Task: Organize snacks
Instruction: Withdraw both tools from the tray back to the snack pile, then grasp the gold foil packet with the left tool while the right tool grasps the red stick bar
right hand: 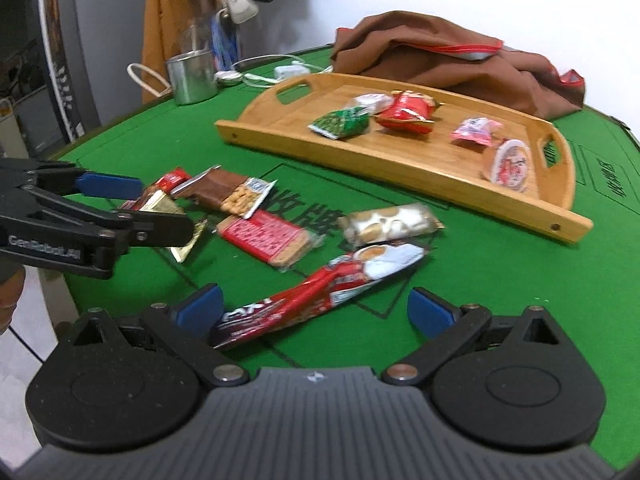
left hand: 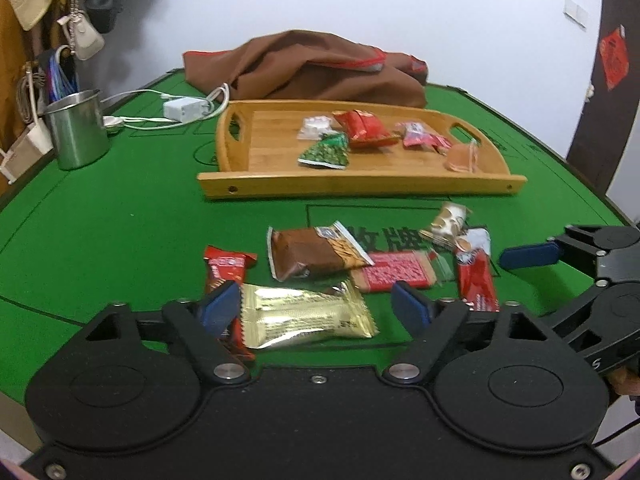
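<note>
Snack packets lie in two groups on the green table point(left hand: 100, 216): six loose ones near, five already in the wooden tray point(left hand: 360, 186) farther back.

Loose, counted: one gold foil packet point(left hand: 308, 314), one small red bar point(left hand: 224, 266) at its left, one brown biscuit pack point(left hand: 316, 254), one flat red wafer pack point(left hand: 394, 272), one long red-and-white sachet point(right hand: 320, 296) and one pale biscuit roll point(right hand: 388, 222). In the tray: one green, one white, one large red, one pink and one round cake in clear wrap.

All look light, thin and crinkly; the film is probably slippery, and the biscuits or wafers inside would likely crack if squeezed hard. A pinch across the short width, at the middle of the body, seems safest, not on the flimsy sealed ends.

The left gripper point(left hand: 316, 308) has its fingers spread either side of the gold foil packet, the pads apparently not pressing it. The right gripper point(right hand: 316, 312) is wide open over the near end of the long sachet, which lies slanted between its fingers, gripped by neither.
</note>
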